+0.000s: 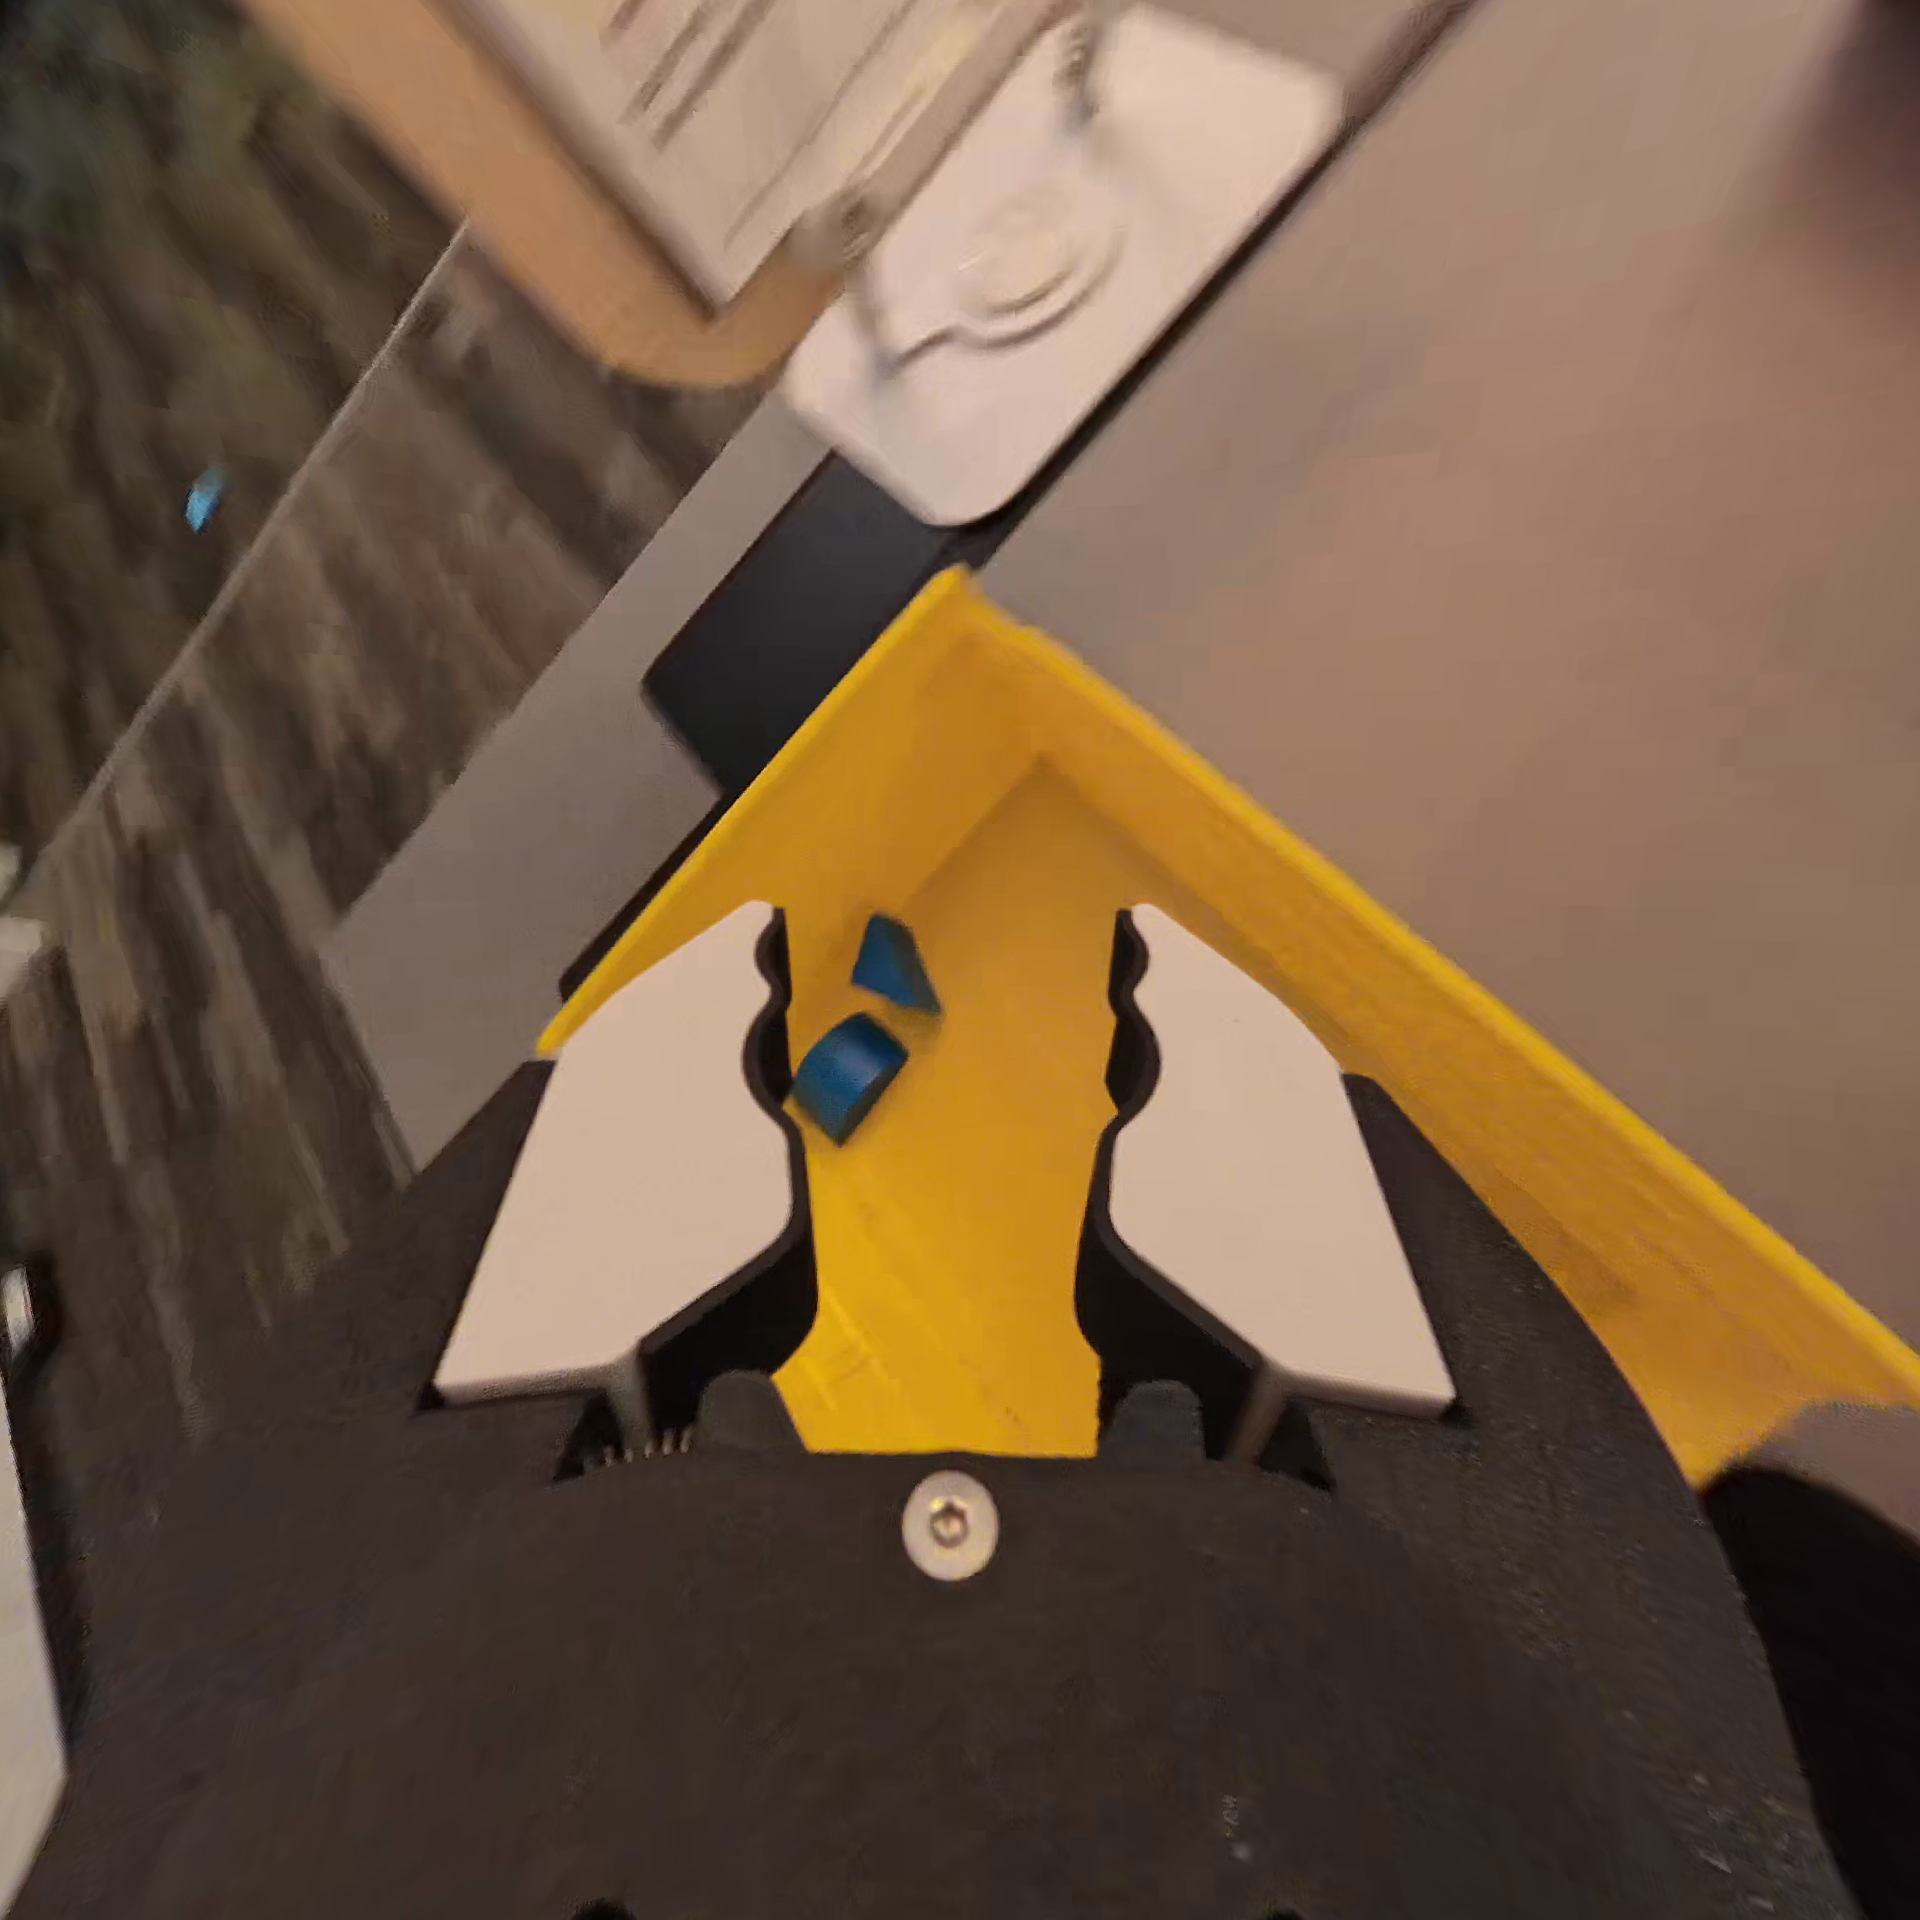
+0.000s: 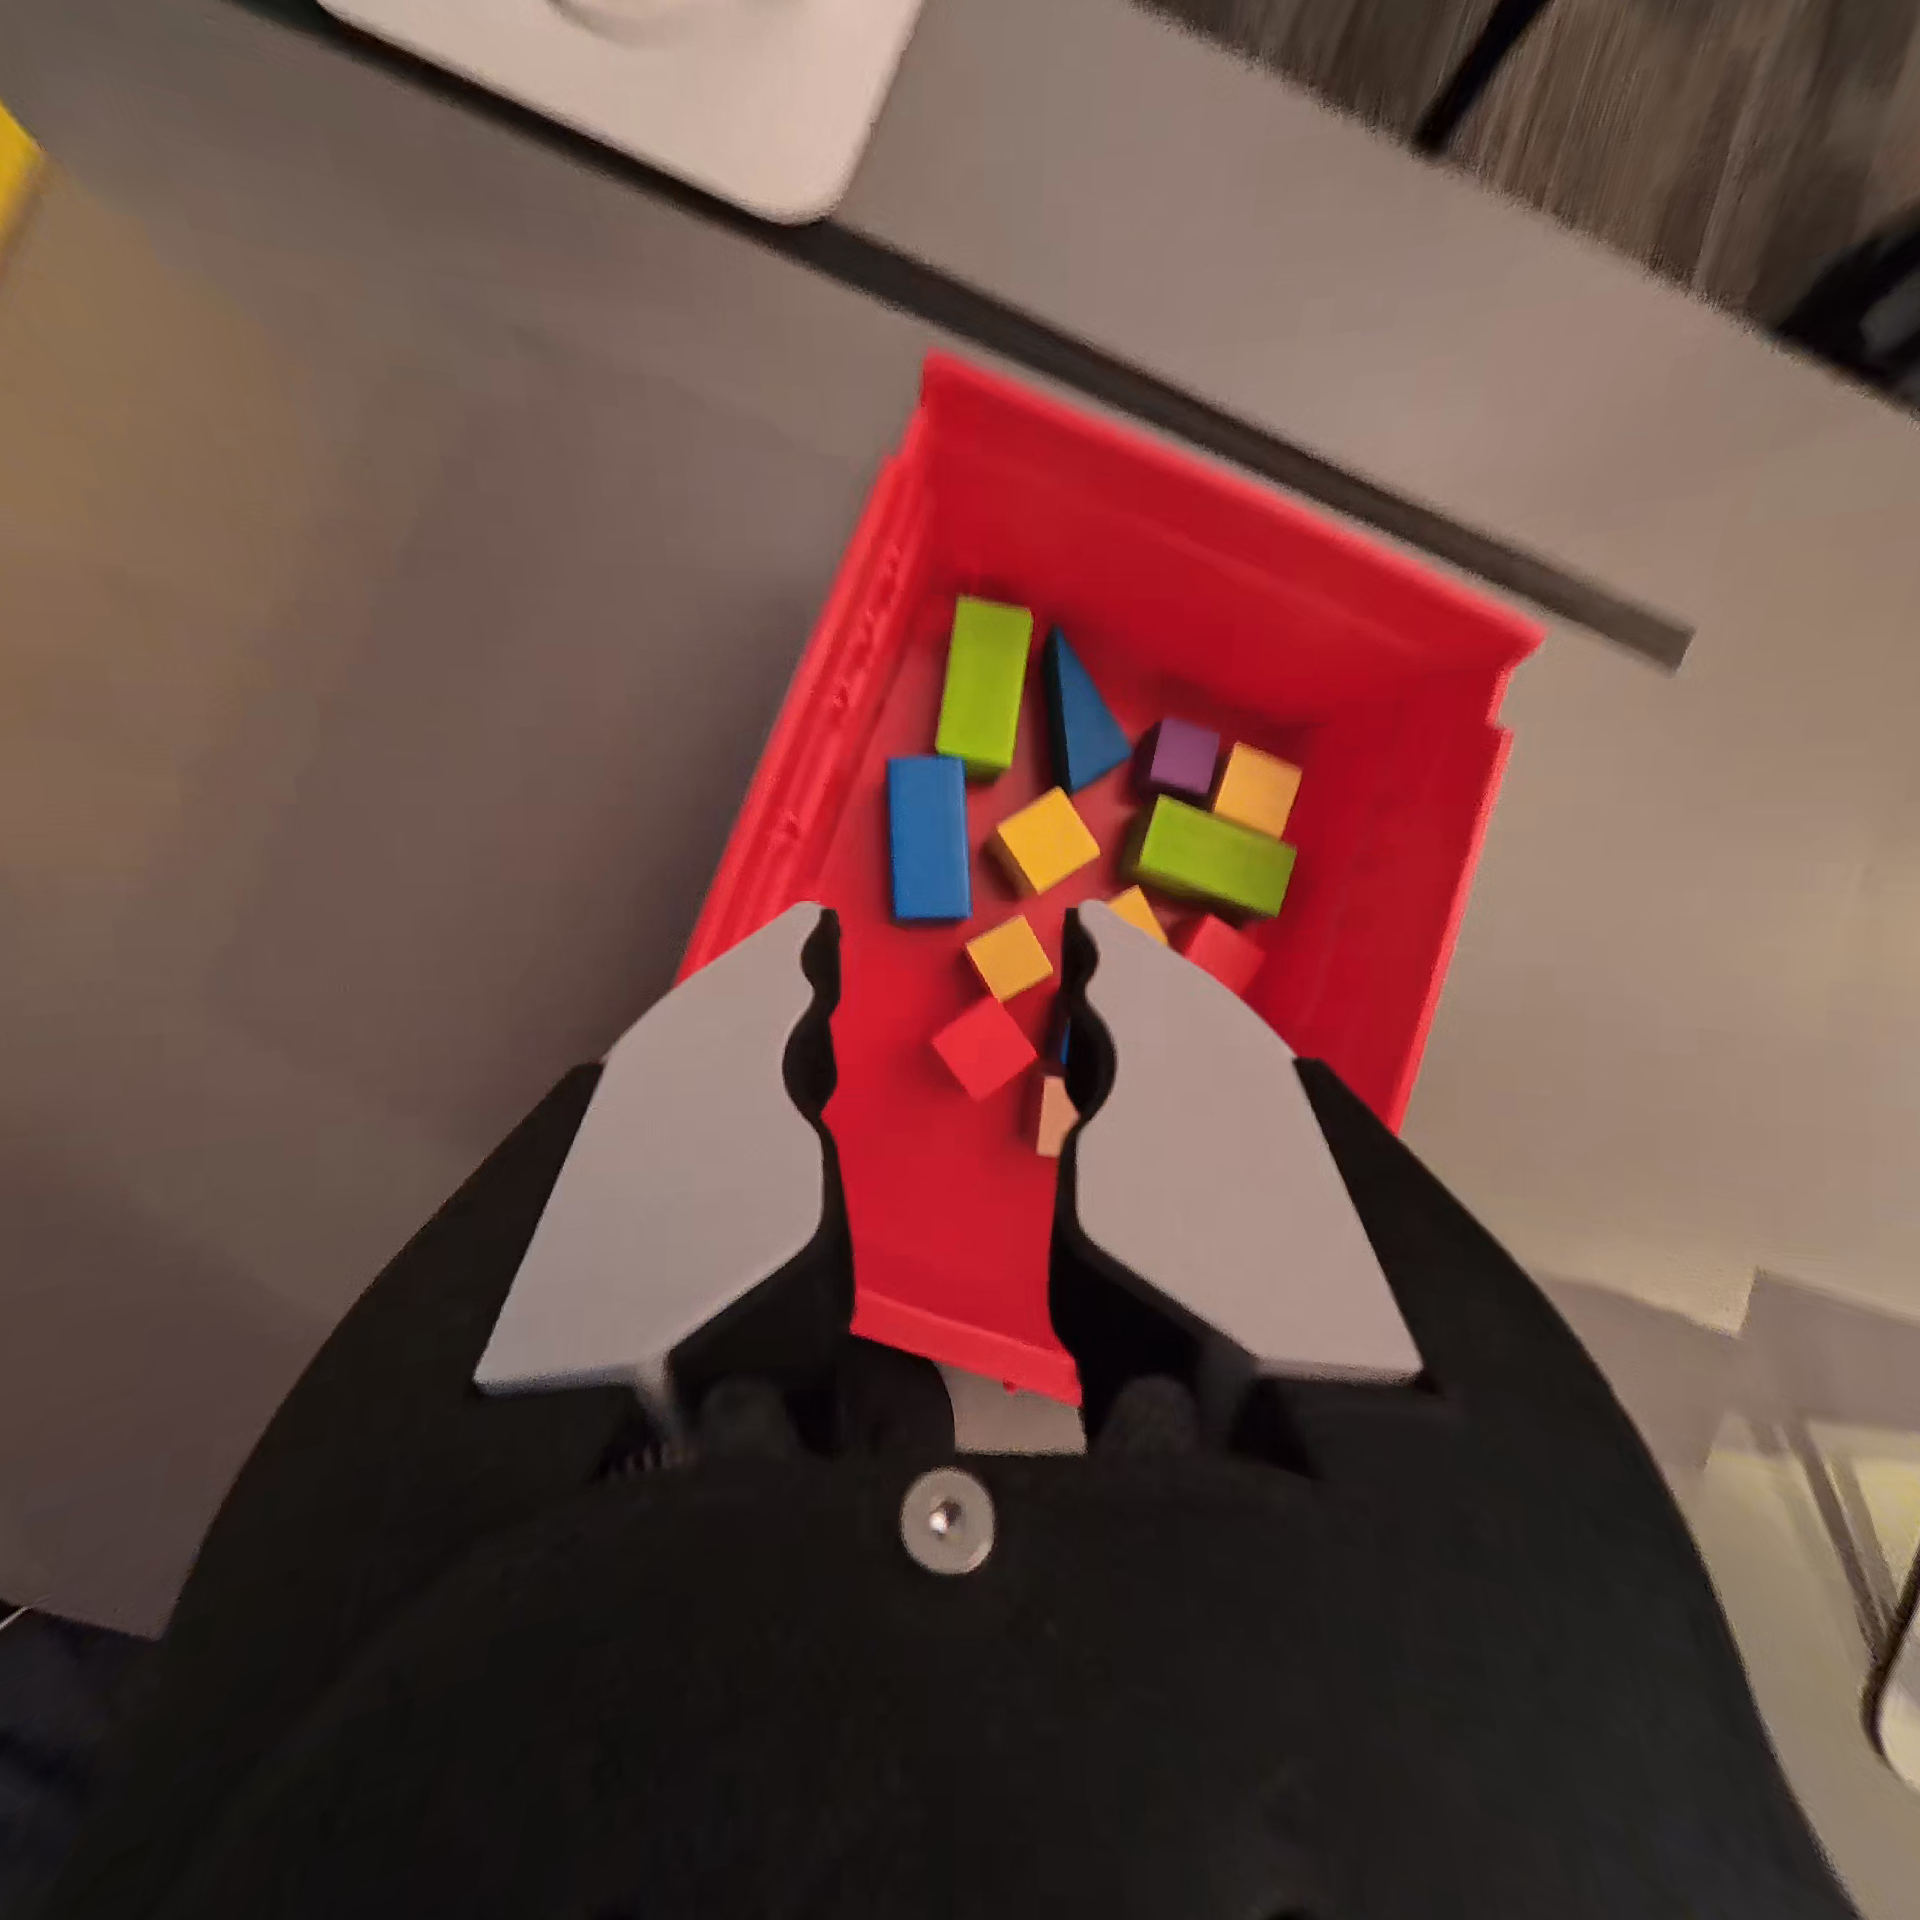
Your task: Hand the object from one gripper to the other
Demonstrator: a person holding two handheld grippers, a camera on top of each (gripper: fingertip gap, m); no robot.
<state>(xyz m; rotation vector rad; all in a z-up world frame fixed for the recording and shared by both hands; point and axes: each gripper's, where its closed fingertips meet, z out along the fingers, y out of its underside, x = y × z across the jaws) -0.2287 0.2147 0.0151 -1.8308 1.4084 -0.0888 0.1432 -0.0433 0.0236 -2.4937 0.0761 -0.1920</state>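
Observation:
In the left wrist view my left gripper (image 1: pixel 951 920) is open and empty above a yellow bin (image 1: pixel 1195 831). Two blue blocks lie on the bin floor: a wedge (image 1: pixel 891 966) and a half-round piece (image 1: pixel 847 1075) close to the left finger. In the right wrist view my right gripper (image 2: pixel 951 920) is open and empty above a red bin (image 2: pixel 1195 540). The red bin holds several coloured blocks, among them a blue slab (image 2: pixel 927 837), a blue triangle (image 2: pixel 1081 717), two green bars (image 2: pixel 983 681), a purple cube (image 2: pixel 1184 755) and a red cube (image 2: pixel 983 1044).
Both bins stand on a grey table (image 2: pixel 416 727). A white flat base (image 1: pixel 1039 312) sits near the table's far edge, also seen in the right wrist view (image 2: pixel 675 94). A black strip (image 2: pixel 1351 488) runs behind the red bin. Carpet floor (image 1: pixel 156 416) lies beyond the table.

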